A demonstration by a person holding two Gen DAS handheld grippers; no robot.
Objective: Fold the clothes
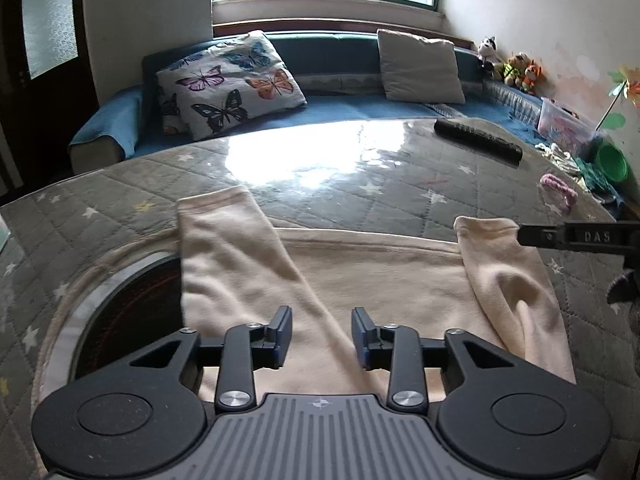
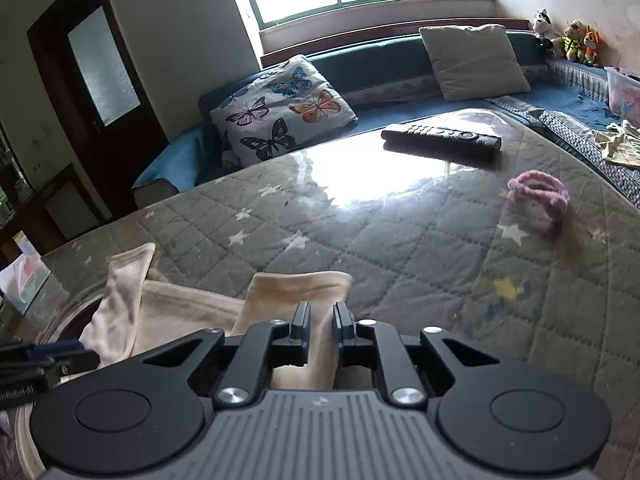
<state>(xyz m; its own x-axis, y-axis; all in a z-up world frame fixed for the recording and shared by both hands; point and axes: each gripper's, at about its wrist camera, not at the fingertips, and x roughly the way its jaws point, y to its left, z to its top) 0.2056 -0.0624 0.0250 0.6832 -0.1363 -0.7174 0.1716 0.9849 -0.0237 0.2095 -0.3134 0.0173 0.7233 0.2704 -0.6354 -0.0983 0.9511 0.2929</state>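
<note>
Left wrist view: a dark round opening (image 1: 132, 312) shows at the left of the quilted, star-patterned surface (image 1: 360, 200), partly covered by a cream garment (image 1: 380, 280) that is spread flat on the surface. Its left sleeve (image 1: 228, 256) is folded inward across the body, and the left gripper (image 1: 321, 338) hovers over the cloth with its jaws released and nothing between them. Further right, the right sleeve (image 1: 508, 280) lies folded in as well, with the tip of the other gripper just beside its cuff. A remote control (image 1: 478, 140) rests far back on the surface.

Right wrist view: the left sleeve (image 2: 120, 300) lies at the left, then the right gripper (image 2: 321, 322) has its jaws narrowly apart over the right sleeve (image 2: 296, 292); whether the pads press the cloth I cannot tell. A pink knitted item (image 2: 538, 196) sits at the right.
</note>
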